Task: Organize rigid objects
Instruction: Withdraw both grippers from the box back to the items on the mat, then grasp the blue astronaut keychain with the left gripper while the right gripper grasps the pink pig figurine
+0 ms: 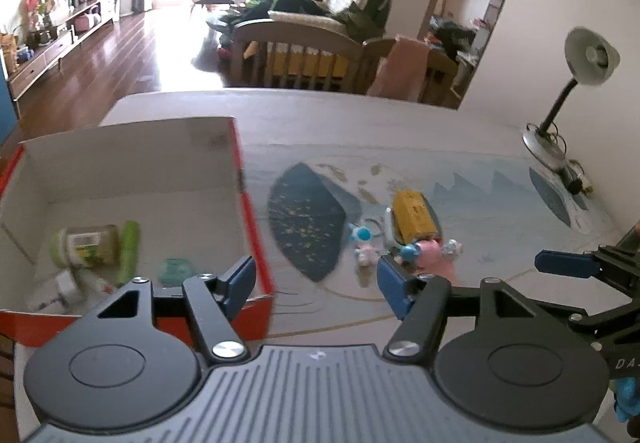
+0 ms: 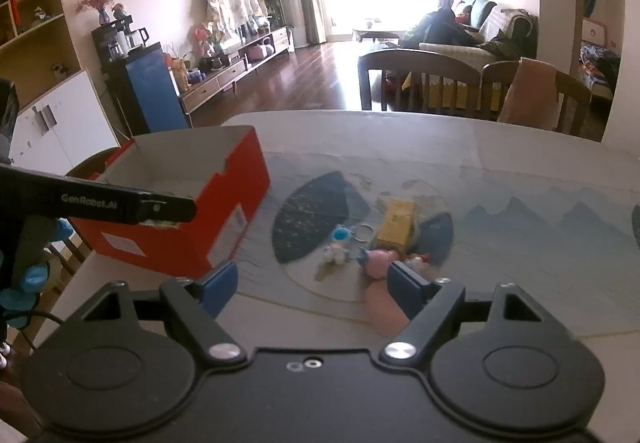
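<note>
On the left stands the red box (image 1: 256, 243), open at the top, on the counter (image 1: 360, 123). Inside it lie a jar with a green lid (image 1: 90, 245), a small green thing (image 1: 175, 270) and some white pieces that are too blurred to name.

Your left tool (image 1: 316, 285) hangs above the near right corner of the box. Its blue fingers (image 1: 240, 283) stand apart and nothing is between them.

To the right of the box, on the blue and white mat (image 1: 480, 179), is a small group of objects: a yellow box (image 1: 412, 215), a metal ring just beside it, a little blue and white figure (image 1: 362, 237) and a pink figure (image 1: 430, 249). They lie close together, some of them touching.

Your right tool (image 2: 312, 289) is over the near edge of the mat, pointing toward this group. It is open and holds nothing; the pink figure lies just beyond its right finger (image 2: 404, 285).

At the far right a desk lamp (image 1: 576, 83) stands near the wall.
</note>
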Demonstrator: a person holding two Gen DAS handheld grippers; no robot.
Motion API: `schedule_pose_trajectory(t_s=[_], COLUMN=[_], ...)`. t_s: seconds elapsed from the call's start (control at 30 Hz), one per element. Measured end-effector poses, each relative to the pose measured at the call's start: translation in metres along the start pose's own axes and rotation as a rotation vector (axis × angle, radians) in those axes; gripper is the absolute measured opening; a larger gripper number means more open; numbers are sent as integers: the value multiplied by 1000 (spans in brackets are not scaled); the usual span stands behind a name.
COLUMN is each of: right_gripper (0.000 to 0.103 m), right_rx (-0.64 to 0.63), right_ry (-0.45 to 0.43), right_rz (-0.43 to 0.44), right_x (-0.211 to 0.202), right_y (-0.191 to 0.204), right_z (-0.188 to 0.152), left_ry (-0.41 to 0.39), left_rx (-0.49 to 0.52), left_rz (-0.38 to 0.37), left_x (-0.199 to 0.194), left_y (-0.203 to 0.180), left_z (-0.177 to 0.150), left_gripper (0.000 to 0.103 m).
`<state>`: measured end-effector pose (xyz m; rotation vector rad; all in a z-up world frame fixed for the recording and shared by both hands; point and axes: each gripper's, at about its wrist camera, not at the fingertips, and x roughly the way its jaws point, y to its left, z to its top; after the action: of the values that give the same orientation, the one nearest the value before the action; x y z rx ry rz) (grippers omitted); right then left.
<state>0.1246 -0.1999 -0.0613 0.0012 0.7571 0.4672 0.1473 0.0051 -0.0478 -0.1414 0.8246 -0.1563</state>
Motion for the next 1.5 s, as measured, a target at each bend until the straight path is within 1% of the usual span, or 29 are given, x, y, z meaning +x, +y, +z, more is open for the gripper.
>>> schedule_pose_trajectory(t_s=[0.13, 0.27, 0.4, 0.47, 0.53, 0.6, 0.67, 0.73, 1.0, 1.23, 1.5], right_gripper=[81, 81, 81, 81, 81, 81, 81, 81, 78, 77, 74], right_rx=[2, 1, -22, -37, -36, -37, -43, -47, -34, -19, -18], right_ry=[16, 29, 47, 53, 62, 72, 85, 95, 127, 125, 128], right_rz=[-8, -26, -25, -32, -30, -38, -41, -49, -92, -138, -152], right_x=[6, 17, 34, 42, 51, 59, 67, 75, 106, 120, 129], right_y=[-19, -34, -41, -42, -45, -49, -50, -52, -50, -50, -49], right_z=[-4, -5, -5, -6, -6, -7, -8, -9, -9, -10, -9], left_ry=[20, 26, 39, 40, 33, 34, 42, 61, 108, 140, 170], left_rx=[-2, 9, 11, 12, 12, 13, 12, 13, 25, 5, -49], left_rz=[27, 63, 89, 104, 105, 109, 109, 109, 152, 135, 118], left_x=[19, 40, 62, 72, 80, 89, 100, 112, 148, 168, 187], left_y=[-19, -37, -50, -55, -58, -60, -60, -61, -60, -57, -52], left_z=[2, 6, 10, 13, 14, 16, 17, 17, 18, 17, 12], left_gripper=[67, 74, 75, 82, 82, 85, 95, 99, 99, 99, 99])
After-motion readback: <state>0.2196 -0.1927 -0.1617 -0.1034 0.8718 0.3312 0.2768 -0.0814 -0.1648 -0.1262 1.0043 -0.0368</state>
